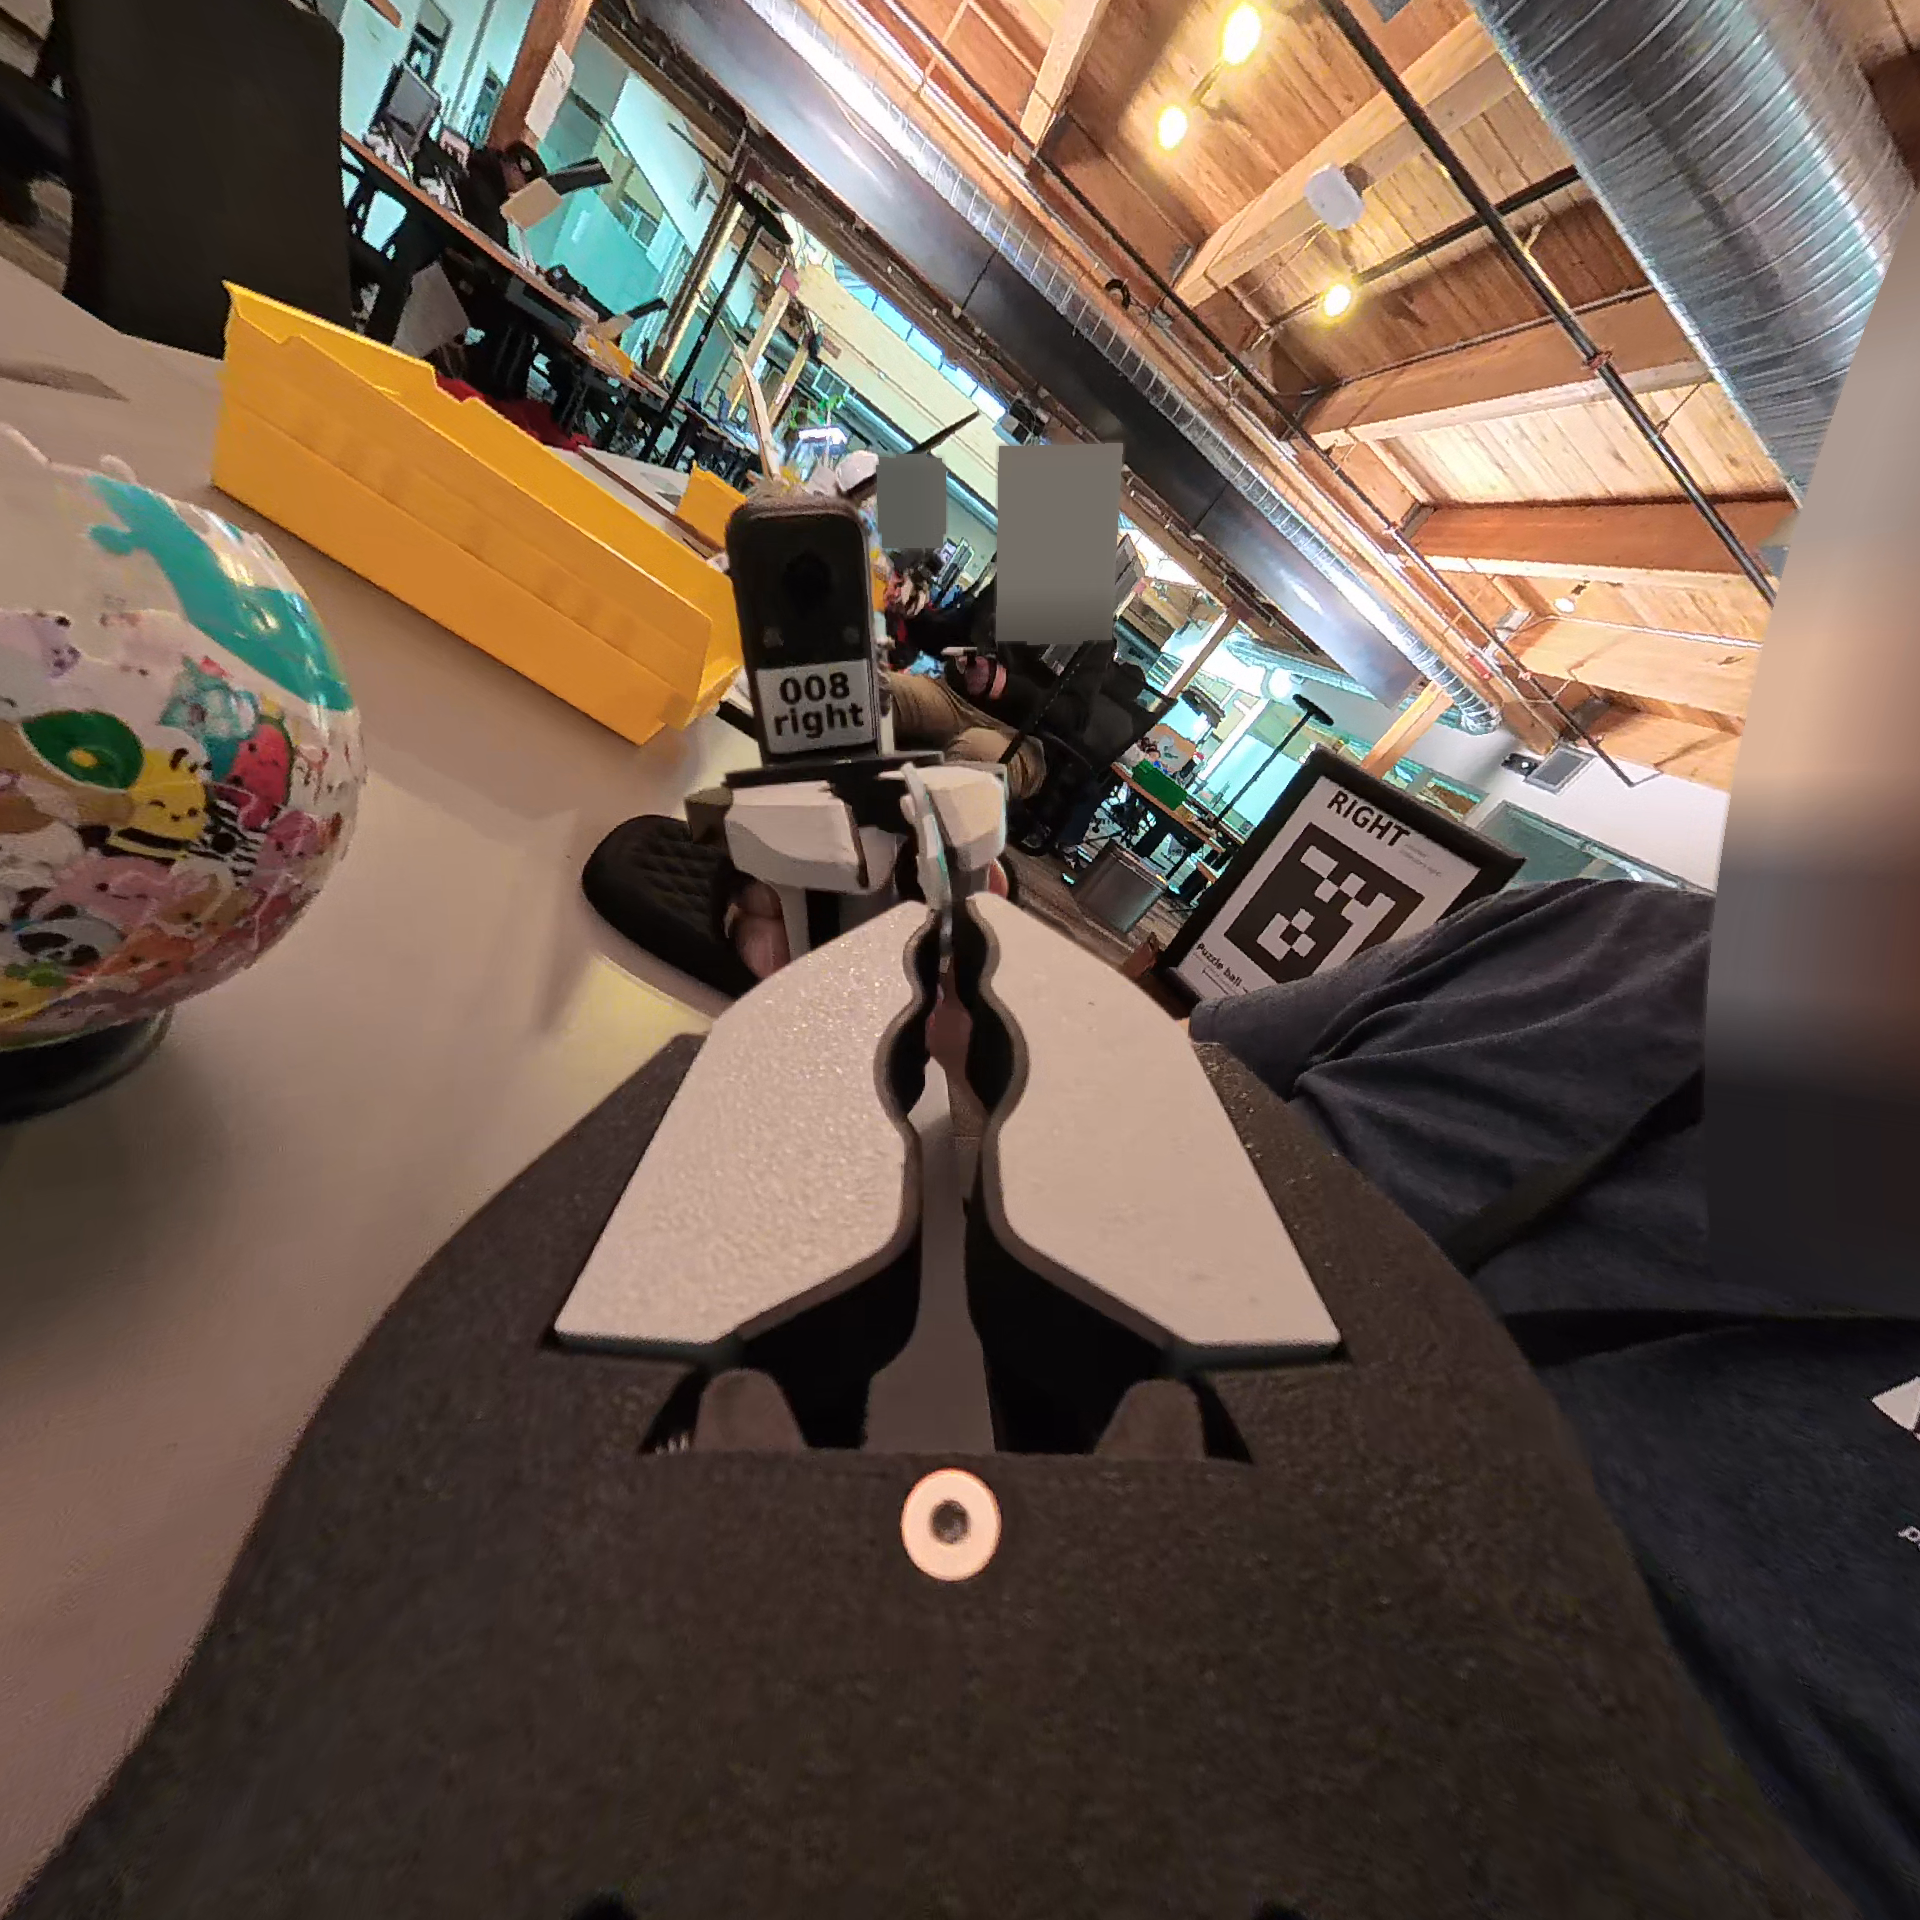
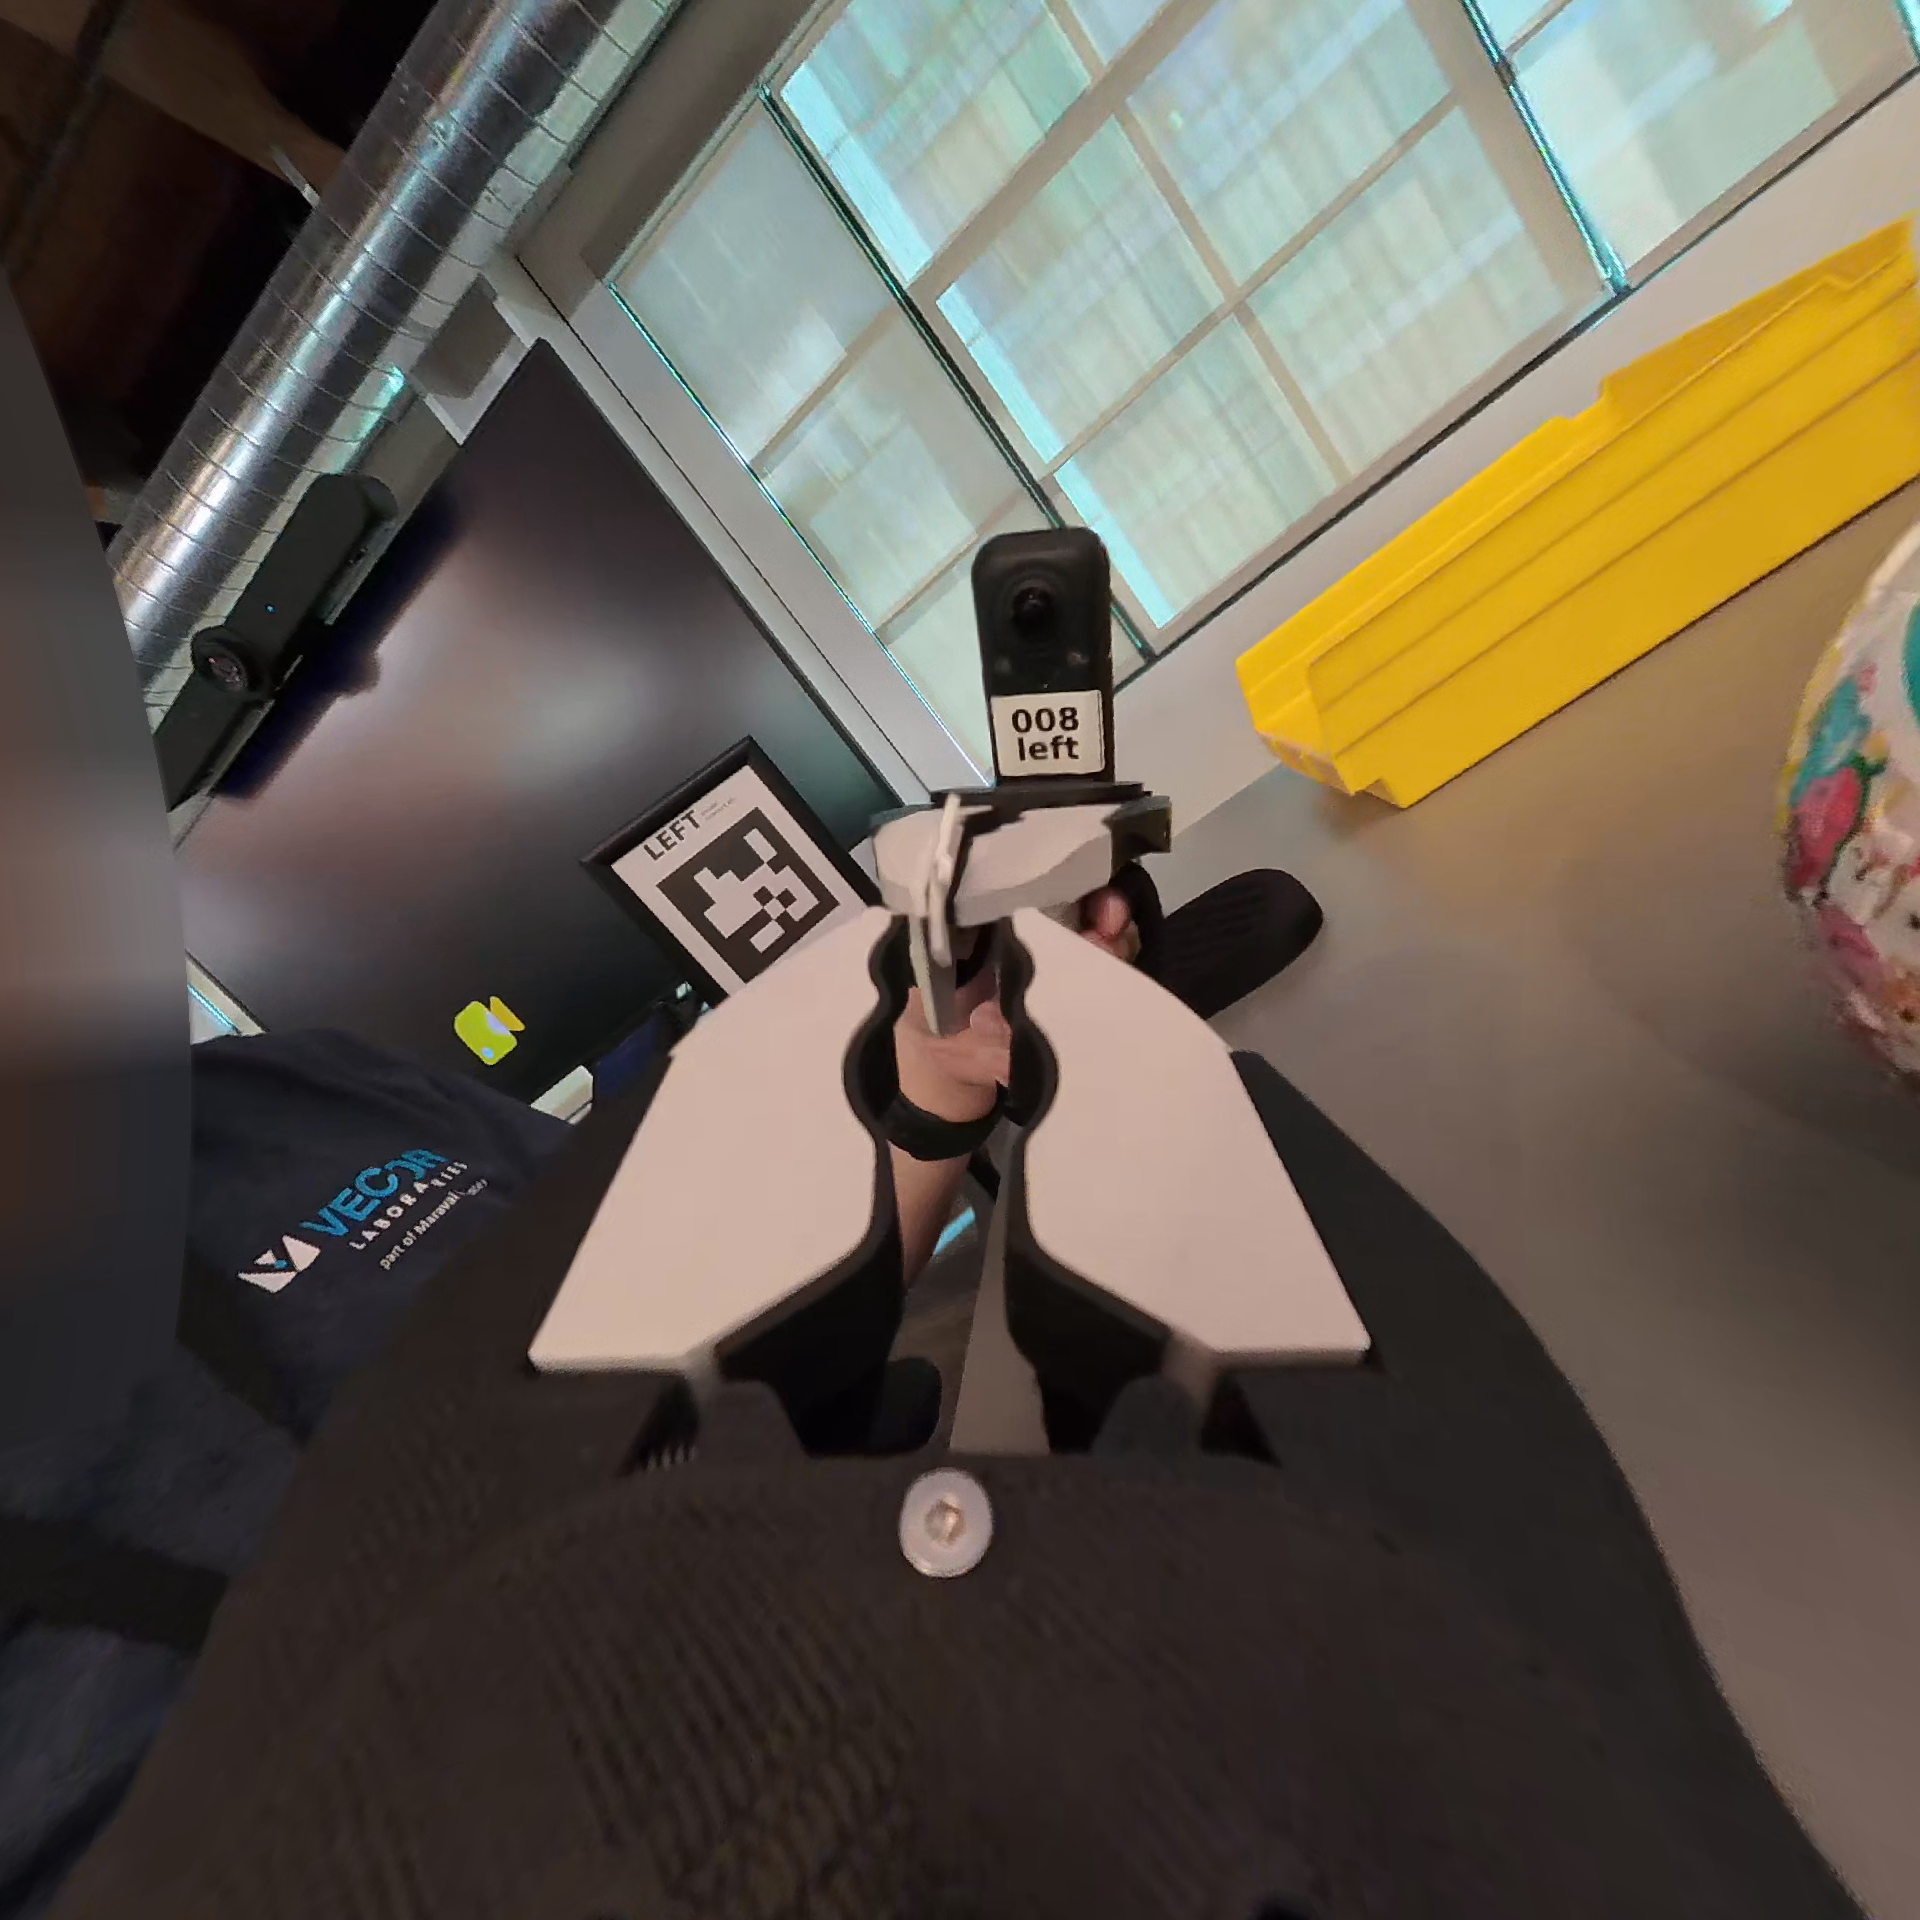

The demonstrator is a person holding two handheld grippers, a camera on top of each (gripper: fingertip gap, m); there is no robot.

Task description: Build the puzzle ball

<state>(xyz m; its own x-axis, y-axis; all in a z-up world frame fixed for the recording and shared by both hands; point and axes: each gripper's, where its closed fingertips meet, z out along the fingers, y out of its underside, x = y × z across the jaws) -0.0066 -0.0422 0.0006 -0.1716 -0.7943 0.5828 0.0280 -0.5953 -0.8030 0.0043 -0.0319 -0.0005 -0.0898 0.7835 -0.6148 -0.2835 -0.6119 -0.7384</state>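
Observation:
The puzzle ball (image 1: 156, 769), covered in colourful cartoon animals, stands on a dark base on the table at the left; its edge shows at the right of the right wrist view (image 2: 1860, 862). A thin grey-white puzzle piece (image 1: 943, 914) is held edge-on in the air between the two grippers, which face each other. My left gripper (image 1: 945, 930) is shut on the piece. My right gripper (image 2: 948, 935) has its jaws narrowly apart around the same piece (image 2: 940, 935), with small gaps on both sides. The right gripper (image 1: 894, 831) shows opposite in the left wrist view, the left gripper (image 2: 951, 862) in the right wrist view.
A yellow bin (image 1: 447, 520) stands on the table behind the ball and also shows in the right wrist view (image 2: 1579, 540). Two framed marker signs (image 1: 1340, 883) (image 2: 738, 883) stand at the table's edges. A person's dark sleeve (image 1: 1475, 1049) is close on the right. Only a small space, under 4 cm, lies between the two pairs of fingers.

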